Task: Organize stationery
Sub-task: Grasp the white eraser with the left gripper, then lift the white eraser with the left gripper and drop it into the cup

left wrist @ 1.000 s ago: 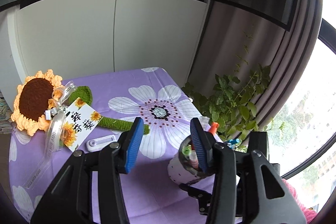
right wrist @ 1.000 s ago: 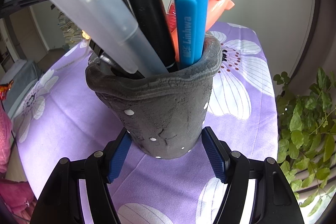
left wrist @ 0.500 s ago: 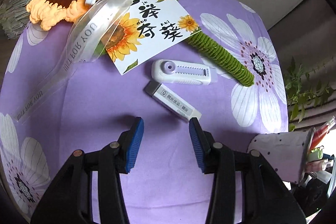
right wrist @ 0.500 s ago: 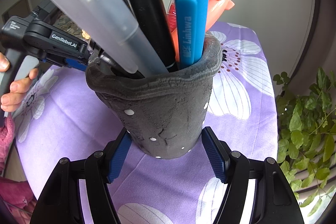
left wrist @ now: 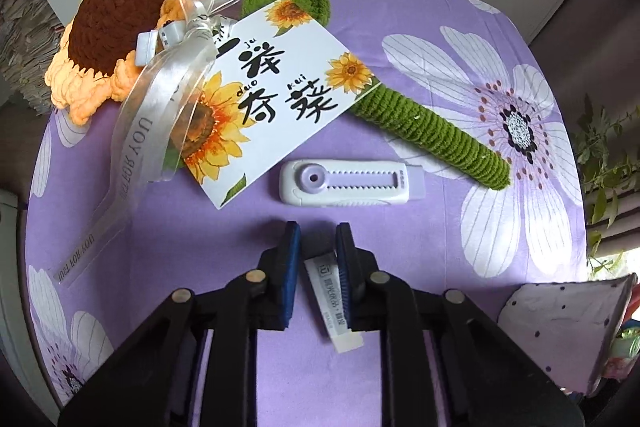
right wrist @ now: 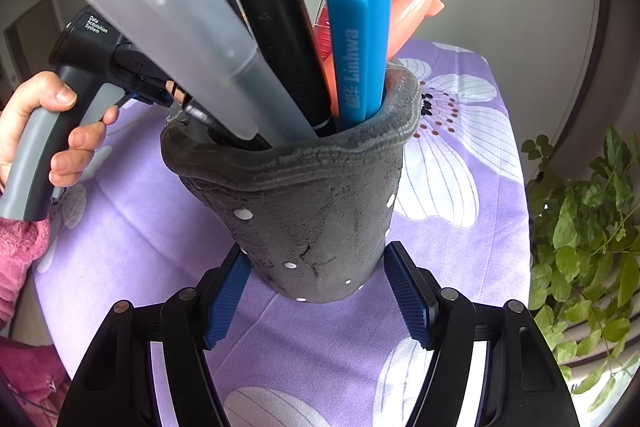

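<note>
Roughly midway, judging by the layout. Already stowed in the grey pen holder (right wrist: 312,227): frosted pen (right wrist: 168,7), black marker (right wrist: 272,7), blue pen (right wrist: 356,47), plus something orange behind. Braced at the base by the right gripper (right wrist: 316,255), fingers set against both sides of the holder, apparently clamping it, though hard to say how firmly.

Over on the left: left gripper (left wrist: 316,231) lowered onto the purple-clothed surface (left wrist: 400,247), fingers narrowed around the eraser (left wrist: 334,311), dark tip pinched between the pads, paper sleeve trailing back toward the camera. Looks gripped but not yet lifted.

Left to do, most likely: carry the eraser across to the holder, well apart at the right edge of the left view, then deal with the white-and-lilac slider case (left wrist: 344,183) lying just beyond the fingertips, near the crochet sunflower (left wrist: 116,23) and its card (left wrist: 272,83).
</note>
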